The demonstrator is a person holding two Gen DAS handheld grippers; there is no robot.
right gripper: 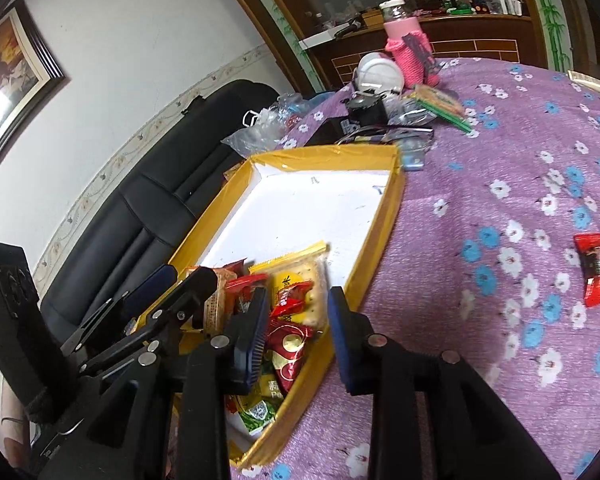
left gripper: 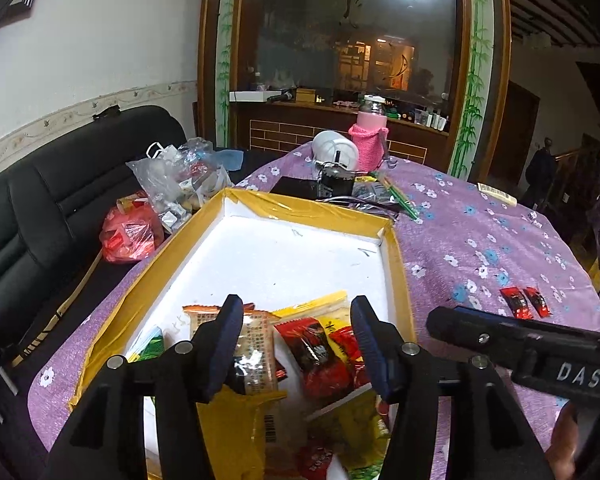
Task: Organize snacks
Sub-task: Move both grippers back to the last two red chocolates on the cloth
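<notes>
Both grippers hang over the near end of the shallow yellow-taped box with a white foam floor (left gripper: 312, 216), which sits on the worktop covered in a purple flowered cloth (left gripper: 480, 240). The left gripper (left gripper: 296, 344) has its fingers spread, with nothing pinched; beneath the gap lie the loose snack packets (left gripper: 300, 344), heaped at the lower centre of the left wrist view. The right gripper (right gripper: 296, 336) shows its fingers parted more narrowly, also empty, above the same heap near the box's right rim.

Most snacks sit in the box already, crowded into its near end while the far end is bare. Two small red-and-black wrapped snack bars (left gripper: 524, 302) lie outside it on the cloth, at the right of the left wrist view; one red bar (right gripper: 594, 274) shows at the right edge of the right wrist view.

Risks, as I judge them: the two grippers are close together, so a reach across could knock one into the other. The slick wrappers overlap, so a pinch into the heap may lift two packets or drag one over the low rim. The flat bars on soft cloth could slide away, or the fingers could snag the fabric.
</notes>
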